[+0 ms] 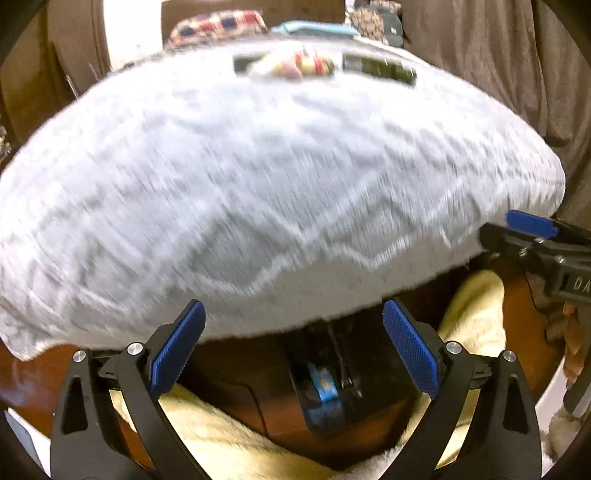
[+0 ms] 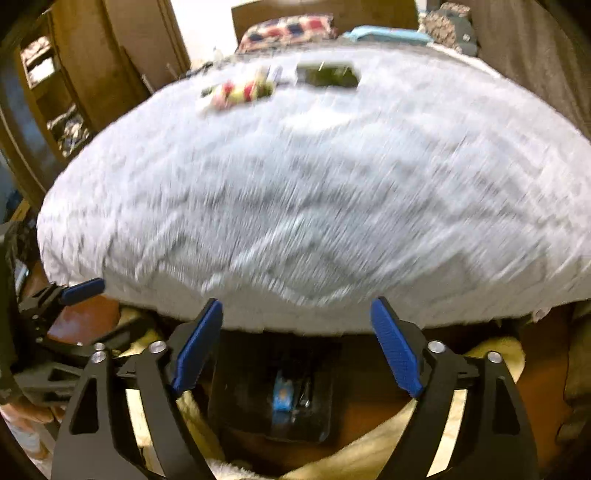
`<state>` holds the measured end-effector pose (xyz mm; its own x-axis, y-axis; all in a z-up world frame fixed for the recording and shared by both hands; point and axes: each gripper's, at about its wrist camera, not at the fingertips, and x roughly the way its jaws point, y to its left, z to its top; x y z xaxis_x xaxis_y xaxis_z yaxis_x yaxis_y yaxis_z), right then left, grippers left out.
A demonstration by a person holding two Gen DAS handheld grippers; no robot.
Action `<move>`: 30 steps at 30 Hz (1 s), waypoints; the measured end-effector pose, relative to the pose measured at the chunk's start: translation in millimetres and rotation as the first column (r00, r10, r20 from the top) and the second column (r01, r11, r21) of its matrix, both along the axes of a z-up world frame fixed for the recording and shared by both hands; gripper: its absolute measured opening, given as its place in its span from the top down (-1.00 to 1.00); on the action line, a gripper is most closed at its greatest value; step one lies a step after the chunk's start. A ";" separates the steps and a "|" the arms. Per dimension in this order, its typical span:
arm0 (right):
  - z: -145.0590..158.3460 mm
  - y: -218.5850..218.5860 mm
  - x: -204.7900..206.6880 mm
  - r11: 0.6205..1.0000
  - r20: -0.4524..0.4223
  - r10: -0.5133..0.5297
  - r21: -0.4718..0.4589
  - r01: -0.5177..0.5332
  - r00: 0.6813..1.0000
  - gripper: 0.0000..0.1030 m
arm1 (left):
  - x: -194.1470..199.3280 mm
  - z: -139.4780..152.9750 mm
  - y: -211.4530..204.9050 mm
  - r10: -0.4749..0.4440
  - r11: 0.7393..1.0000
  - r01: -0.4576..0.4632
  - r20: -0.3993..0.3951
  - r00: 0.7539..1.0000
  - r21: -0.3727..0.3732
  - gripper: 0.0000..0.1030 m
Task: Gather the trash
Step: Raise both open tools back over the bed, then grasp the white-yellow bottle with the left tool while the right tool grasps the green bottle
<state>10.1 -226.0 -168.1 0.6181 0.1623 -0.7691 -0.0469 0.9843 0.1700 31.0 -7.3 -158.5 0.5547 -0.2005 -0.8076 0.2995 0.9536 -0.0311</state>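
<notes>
Both tools hang at the near edge of the bed, low and short of it. The left hand-held gripper (image 1: 293,347) has its blue pads spread wide with nothing between them; the right hand-held gripper (image 2: 297,345) is likewise wide apart and empty. That reads as a ready stance: jaws pre-opened so either one can close on a wrapper once it gets there.

Just below and in front of each pair of fingers sits a dark bin (image 2: 273,387) against the foot of the bed, with something blue inside. It probably stands there to receive whatever is picked up.

The grey fuzzy blanket (image 1: 258,177) covers the bed and fills most of both views, which are blurred. The trash lies at the bed's far end, well apart from both tools: a crumpled colourful wrapper (image 2: 240,90) and, just beside it on its right, a dark green packet (image 2: 328,75). Beyond them, at the head of the bed, are a plaid pillow (image 2: 288,31) and a light blue item (image 2: 388,35).
</notes>
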 end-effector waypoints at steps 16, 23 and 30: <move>28.7 -34.1 105.7 0.995 0.084 -0.081 -0.051 0.085 0.993 -0.74 | 102.8 26.0 -0.2 0.061 0.998 -0.065 0.129 0.990 0.024 -0.77; 33.2 -29.0 153.0 0.994 0.094 -0.070 -0.082 0.077 0.993 -0.70 | 166.5 25.9 -8.9 0.061 0.998 -0.063 0.118 0.991 0.009 -0.34; 30.1 -26.5 191.0 0.993 0.078 -0.056 -0.097 0.063 0.995 -0.50 | 201.0 17.0 -35.4 0.005 1.000 -0.008 0.088 0.996 0.030 -0.25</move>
<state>201.1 -252.5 -138.0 0.6808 0.0487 -0.7309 0.0036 0.9976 0.0699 232.0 -42.7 -141.5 0.6248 -0.1731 -0.7614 0.2937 0.9556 0.0238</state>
